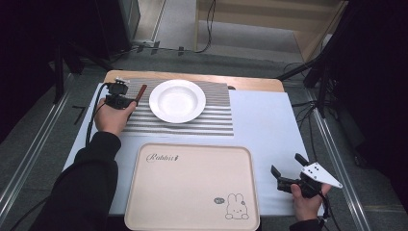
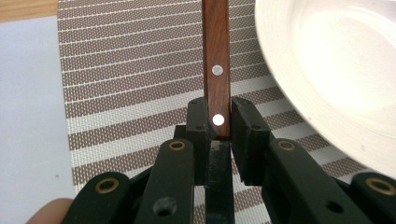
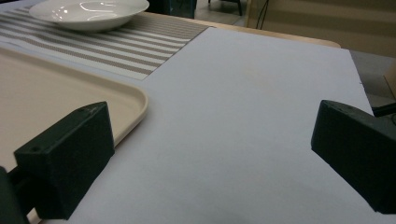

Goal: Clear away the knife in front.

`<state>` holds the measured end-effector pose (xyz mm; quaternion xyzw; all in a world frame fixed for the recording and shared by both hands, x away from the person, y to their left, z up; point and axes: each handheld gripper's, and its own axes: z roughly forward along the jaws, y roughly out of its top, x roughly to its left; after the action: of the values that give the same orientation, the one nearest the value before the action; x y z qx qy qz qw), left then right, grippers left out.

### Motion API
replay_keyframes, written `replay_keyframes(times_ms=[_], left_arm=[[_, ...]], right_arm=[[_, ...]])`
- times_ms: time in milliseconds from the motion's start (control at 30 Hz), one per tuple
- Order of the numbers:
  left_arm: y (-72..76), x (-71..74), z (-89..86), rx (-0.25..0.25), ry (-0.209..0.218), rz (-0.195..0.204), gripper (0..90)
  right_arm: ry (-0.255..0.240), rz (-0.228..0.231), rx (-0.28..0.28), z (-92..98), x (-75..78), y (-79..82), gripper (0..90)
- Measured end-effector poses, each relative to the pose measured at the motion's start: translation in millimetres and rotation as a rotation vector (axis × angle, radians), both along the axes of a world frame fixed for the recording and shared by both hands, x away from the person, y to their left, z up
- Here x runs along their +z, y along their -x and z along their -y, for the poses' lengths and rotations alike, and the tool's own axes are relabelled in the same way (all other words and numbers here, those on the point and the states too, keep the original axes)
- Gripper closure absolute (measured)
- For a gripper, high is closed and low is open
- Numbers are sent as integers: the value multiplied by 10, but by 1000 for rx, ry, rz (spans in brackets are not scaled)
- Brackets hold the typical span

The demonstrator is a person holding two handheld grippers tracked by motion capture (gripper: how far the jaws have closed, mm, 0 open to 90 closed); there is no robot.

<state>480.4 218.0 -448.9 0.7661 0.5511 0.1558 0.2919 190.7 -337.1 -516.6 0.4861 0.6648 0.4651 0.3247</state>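
While the white bowl (image 1: 177, 100) sits in the middle of the striped placemat (image 1: 211, 122), the left gripper (image 1: 126, 101) is at the bowl's left side, its jaws pinched on the end of a brown wooden handle (image 2: 216, 70) with two silver rivets. That handle lies over the mat just beside the bowl's rim, apart from it as far as I can see; what is at its far end is hard to tell from here, since it runs off the top of the left gripper view. On the near side of the bowl, past the mat's edge, a beige tray (image 1: 192, 187) with a rabbit drawing lies on the pale tablecloth (image 1: 264, 120). The right gripper (image 1: 287, 171) is well away from the bowl, to the right of the tray, jaws spread wide over bare cloth with nothing between them.
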Motion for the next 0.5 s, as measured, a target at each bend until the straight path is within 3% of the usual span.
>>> replay_keyframes(times_ms=[500], left_arm=[[252,57,-7,-54,36,21,777]], right_arm=[[9,-5,4,-12,-3,-1,0]])
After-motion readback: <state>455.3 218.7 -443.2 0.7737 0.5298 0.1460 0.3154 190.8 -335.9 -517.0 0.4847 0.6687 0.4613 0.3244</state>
